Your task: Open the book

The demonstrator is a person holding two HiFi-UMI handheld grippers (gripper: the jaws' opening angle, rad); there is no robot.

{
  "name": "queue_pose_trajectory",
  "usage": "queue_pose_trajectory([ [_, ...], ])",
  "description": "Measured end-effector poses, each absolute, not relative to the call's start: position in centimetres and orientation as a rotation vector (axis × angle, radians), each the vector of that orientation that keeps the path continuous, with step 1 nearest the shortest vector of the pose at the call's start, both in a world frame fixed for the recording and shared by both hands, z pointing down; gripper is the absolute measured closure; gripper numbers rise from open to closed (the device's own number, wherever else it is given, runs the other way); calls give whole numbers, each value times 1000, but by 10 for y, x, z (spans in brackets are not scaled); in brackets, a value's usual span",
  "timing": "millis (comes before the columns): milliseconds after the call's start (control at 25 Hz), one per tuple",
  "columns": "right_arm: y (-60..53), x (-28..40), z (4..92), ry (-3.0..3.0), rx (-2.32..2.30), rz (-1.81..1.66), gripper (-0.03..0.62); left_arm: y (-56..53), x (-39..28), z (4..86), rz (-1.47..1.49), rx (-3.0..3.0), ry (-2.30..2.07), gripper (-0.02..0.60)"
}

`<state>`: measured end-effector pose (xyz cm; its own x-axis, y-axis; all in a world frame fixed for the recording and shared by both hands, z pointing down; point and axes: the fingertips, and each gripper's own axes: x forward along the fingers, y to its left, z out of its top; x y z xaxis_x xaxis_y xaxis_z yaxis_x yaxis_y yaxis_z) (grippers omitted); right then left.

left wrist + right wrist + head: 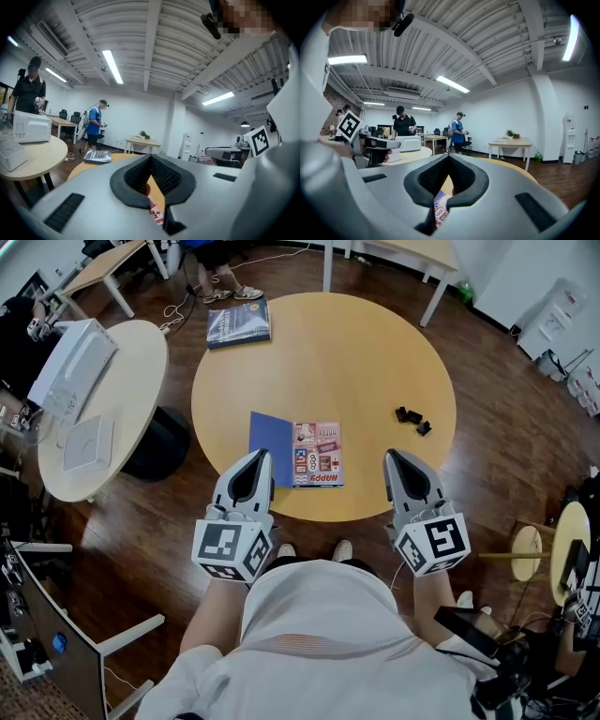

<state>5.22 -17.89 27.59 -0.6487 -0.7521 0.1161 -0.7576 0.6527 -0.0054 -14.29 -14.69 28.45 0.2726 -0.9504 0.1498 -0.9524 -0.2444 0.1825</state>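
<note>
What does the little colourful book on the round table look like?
The book is thin and looks like paper. It lies flat and open on the round wooden table, close to the near edge. Its left leaf is plain blue. Its right page shows small colourful pictures and the word HAPPY. The left gripper has its tip by the blue corner, but I cannot tell if it touches.

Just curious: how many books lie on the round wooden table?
2: an open blue-covered picture book at the near edge of the round wooden table, and a closed dark book at its far left edge.
</note>
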Motion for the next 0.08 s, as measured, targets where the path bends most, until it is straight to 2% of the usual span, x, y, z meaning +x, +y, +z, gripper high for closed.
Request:
queue_pose_trajectory([
  [80, -179, 54, 277, -2766, 1262, 79, 599, -146, -142, 285, 14, 2305, -1764, 571],
])
